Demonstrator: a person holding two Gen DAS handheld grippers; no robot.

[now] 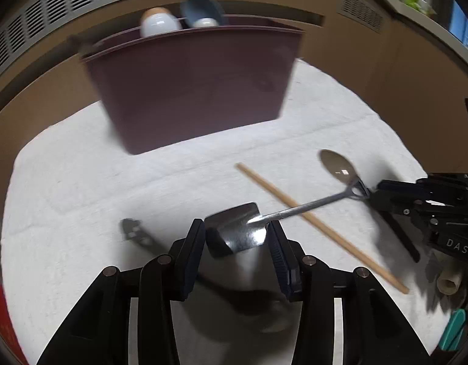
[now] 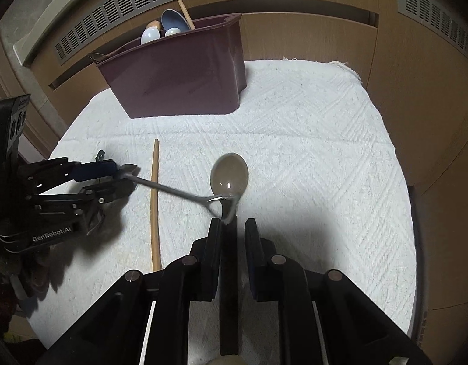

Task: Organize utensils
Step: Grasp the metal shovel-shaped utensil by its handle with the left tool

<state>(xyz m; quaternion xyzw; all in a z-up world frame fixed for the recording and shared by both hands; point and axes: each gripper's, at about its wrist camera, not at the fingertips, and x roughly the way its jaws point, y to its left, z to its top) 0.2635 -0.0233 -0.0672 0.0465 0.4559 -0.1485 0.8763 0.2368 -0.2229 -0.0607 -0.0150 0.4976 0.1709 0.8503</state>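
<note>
A steel shovel-shaped spoon [image 1: 237,234] has its blade wedged between my left gripper's [image 1: 235,237] pads, touching both. Its thin shaft crosses a wooden chopstick [image 1: 319,228] and ends in a triangular grip [image 2: 220,202] just ahead of my right gripper [image 2: 230,234]. That gripper is open, straddling the dark handle [image 2: 228,273] of a grey spoon [image 2: 229,176] lying on the cloth, with a gap showing on the handle's right. In the right wrist view the left gripper [image 2: 130,176] is at the left; in the left wrist view the right gripper [image 1: 374,195] is at the right.
A maroon bin [image 1: 188,91] stands at the back of the white cloth [image 2: 325,152], holding several spoons and a chopstick. A dark metal utensil [image 1: 133,231] lies left of my left fingers. Wooden panels with vents rise behind. The cloth's edge drops off on the right.
</note>
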